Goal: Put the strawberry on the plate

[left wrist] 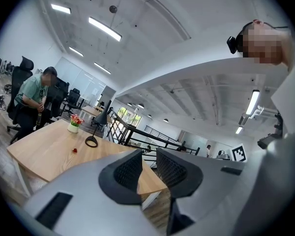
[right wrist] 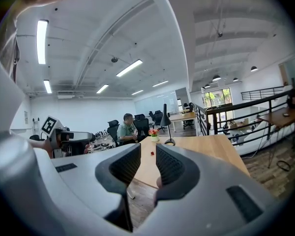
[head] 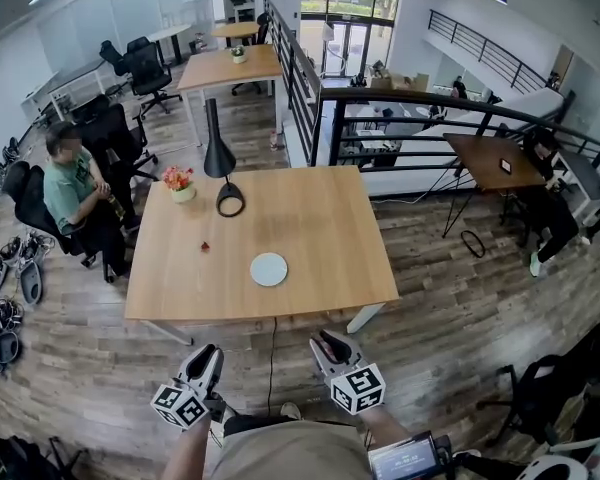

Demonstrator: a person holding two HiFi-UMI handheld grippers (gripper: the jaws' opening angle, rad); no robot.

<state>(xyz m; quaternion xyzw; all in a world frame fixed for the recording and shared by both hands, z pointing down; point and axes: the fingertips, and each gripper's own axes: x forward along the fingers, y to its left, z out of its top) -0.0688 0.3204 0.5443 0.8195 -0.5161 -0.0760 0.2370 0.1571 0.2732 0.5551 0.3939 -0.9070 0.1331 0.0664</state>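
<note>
Both grippers hung low at the near edge of the scene, short of the wooden table (head: 310,228). The left gripper (head: 208,352) had its jaws drawn together with nothing between them, only a thin slit showing between the ribbed pads (left wrist: 130,171). The right gripper (head: 326,341) looked the same, its jaws closed down to a narrow gap and empty. Out on the table, the strawberry (head: 205,247) sat alone on bare wood, a small red dot left of centre. The plate (head: 269,269), round and pale, lay to its right and nearer the front edge, well apart from the fruit. Behind them stood 1 black lamp (head: 220,158) with a ring base, and just beside it a small pot of flowers (head: 179,183). A seated person (head: 75,193) was at the table's left side. From the right gripper view, the strawberry (right wrist: 152,153) showed just above the gap between the pads.
</note>
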